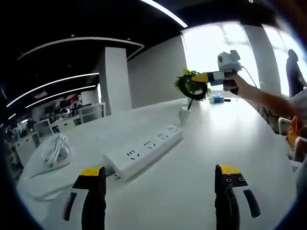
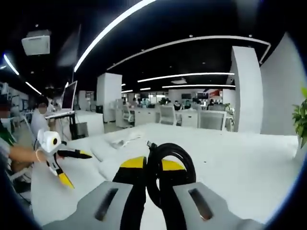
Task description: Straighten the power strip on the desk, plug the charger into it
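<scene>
A green potted plant stands far along the white desk. Beyond it rises a white pillar. Past the desk's other end are office chairs and a monitor.

White power strip lies diagonally on the desk; coiled black charger cable held aloft.

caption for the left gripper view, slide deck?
Left gripper open over the white power strip on the desk; right gripper lifts a black cable loop.

Bright windows, white pillar, ceiling light strips
</scene>
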Available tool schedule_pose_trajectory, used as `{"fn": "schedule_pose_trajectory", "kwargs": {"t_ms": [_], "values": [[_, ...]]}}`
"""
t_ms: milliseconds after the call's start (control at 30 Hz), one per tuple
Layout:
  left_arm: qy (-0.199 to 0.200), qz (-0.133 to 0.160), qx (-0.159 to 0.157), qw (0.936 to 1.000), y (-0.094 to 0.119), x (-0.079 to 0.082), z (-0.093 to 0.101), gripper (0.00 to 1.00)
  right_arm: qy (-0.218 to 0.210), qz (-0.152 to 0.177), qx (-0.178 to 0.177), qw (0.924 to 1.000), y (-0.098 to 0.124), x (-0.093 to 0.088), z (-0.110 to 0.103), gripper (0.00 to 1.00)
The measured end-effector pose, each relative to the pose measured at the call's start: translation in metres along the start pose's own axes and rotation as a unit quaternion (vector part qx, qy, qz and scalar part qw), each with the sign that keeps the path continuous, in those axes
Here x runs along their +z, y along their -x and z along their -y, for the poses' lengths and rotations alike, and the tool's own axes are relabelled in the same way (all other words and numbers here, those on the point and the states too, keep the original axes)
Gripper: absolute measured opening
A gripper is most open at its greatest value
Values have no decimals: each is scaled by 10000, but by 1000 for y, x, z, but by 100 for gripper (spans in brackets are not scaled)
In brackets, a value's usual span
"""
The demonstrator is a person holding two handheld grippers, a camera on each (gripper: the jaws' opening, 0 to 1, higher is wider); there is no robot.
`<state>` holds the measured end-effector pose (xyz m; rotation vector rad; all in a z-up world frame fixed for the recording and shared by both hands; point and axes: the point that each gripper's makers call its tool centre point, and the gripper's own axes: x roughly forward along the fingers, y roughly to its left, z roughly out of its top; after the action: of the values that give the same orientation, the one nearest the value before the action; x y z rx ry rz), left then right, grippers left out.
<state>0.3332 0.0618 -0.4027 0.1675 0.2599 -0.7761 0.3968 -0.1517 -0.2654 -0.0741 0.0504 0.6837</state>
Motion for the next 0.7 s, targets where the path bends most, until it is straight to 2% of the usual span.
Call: {"fn": "schedule_pose_trajectory", "kwargs": {"t_ms": [167, 500, 700], "values": [[2, 19, -8, 10000, 2, 0, 2, 96, -93, 266, 62, 9996, 1, 15, -9, 7], [1, 63, -40, 10000, 0, 3, 5, 96, -6, 728, 166, 9972, -2, 45, -42, 7], [16, 117, -19, 9999, 0, 8, 3, 96, -270, 1092, 298, 9932, -5, 66, -57, 7]]}}
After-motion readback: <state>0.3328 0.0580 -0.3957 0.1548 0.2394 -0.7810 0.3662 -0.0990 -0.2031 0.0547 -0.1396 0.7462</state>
